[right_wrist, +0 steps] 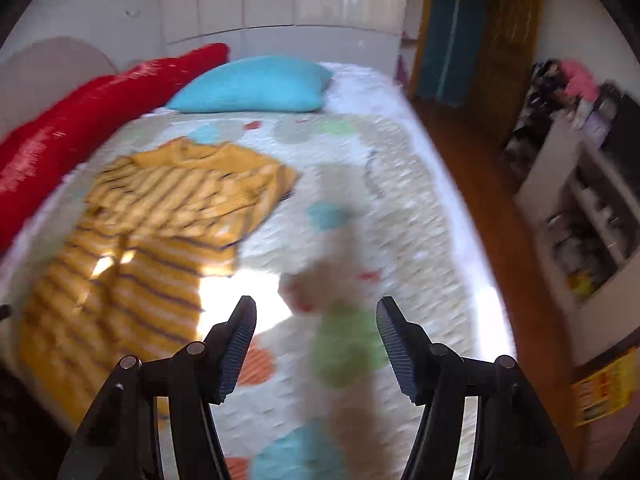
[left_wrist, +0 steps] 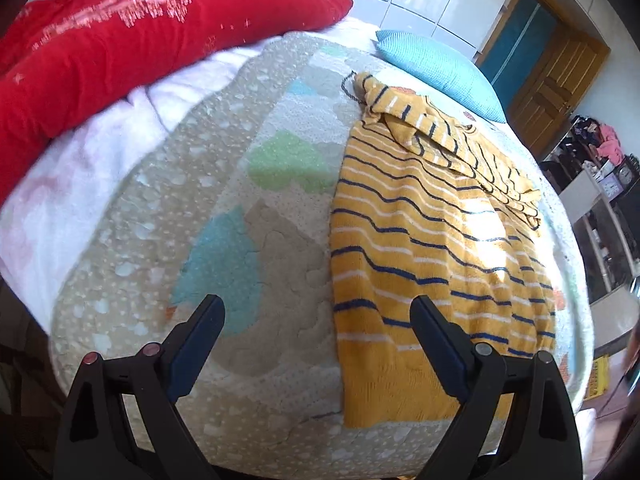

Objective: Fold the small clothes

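left gripper (left_wrist: 316, 312): released, above bed (left_wrist: 160, 184), right finger over hem of yellow striped sweater (left_wrist: 432, 248) | right gripper (right_wrist: 316, 314): released, holding nothing, sweater ahead-left | sweater: flat on bed, sleeve folded across top

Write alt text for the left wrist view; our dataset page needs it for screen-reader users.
A yellow striped sweater lies on a patterned bedspread, its sleeves folded over the chest, with the open left tongs hovering near its hem. A red blanket and a blue pillow lie at the far side of the bed.
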Demonstrator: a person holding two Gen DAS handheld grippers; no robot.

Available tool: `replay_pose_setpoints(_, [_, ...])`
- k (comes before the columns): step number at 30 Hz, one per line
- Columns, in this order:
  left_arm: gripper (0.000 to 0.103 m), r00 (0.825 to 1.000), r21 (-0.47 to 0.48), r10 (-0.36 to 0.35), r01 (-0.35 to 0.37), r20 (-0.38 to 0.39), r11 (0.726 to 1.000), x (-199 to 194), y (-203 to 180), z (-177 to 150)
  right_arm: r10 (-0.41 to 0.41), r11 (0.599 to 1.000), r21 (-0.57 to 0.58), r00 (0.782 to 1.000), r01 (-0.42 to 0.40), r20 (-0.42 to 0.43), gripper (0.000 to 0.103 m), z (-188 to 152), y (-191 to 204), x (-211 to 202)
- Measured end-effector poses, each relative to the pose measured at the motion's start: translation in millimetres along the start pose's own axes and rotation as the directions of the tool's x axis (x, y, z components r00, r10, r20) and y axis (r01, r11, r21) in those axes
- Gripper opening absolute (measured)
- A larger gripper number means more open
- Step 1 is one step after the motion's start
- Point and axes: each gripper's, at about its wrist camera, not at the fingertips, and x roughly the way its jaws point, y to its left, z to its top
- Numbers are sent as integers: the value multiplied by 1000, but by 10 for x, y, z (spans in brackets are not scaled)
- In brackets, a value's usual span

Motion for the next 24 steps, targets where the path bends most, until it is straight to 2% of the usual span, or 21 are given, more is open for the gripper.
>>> replay_pose_setpoints(1, [93,999,-10,-25,25,-21,1000,63,8,12,93,995,40,996,-93,-14,67,-183,69,78])
replay_pose_setpoints(3, [93,996,-17,-66,65,-58,998,194,-2,34,262,960,118,964,-255,-43,67,-525,222,275])
replay_pose_setpoints(6, [93,991,-10,-108,107,-76,994,365,-62,46,381,915,178,921,-363,-78,67,-874,460,613])
replay_pose_setpoints(7, [93,991,-4,-114,114,-77,994,406,-83,47,396,908,185,915,-376,-82,67,-938,521,691])
replay_pose_setpoints(9, [89,988,2,-135,136,-79,991,477,-142,40,398,902,194,917,-385,-33,68,-978,604,752])
replay_pose_setpoints(11, [68,979,21,-180,183,-98,983,540,-254,12,459,865,229,888,-446,-2,68,-975,637,793])
replay_pose_setpoints(12, [66,975,30,-192,196,-109,980,572,-312,-8,485,847,246,875,-471,7,68,-948,657,841])
replay_pose_setpoints(16, [66,971,57,-220,226,-94,973,653,-475,-70,531,814,252,846,-523,39,68,-919,841,967])
replay_pose_setpoints(17, [68,968,49,-233,238,-89,970,669,-479,-63,554,796,261,831,-546,50,68,-923,880,984])
replay_pose_setpoints(19, [72,958,28,-272,275,-90,961,711,-472,-19,616,735,297,783,-609,84,68,-954,931,1012])
replay_pose_setpoints(21, [72,953,12,-288,291,-97,957,760,-473,24,644,698,321,757,-641,112,67,-1020,1005,1022])
replay_pose_setpoints(24, [70,958,4,-268,270,-98,963,787,-506,44,594,729,325,793,-602,136,58,-1113,1122,942])
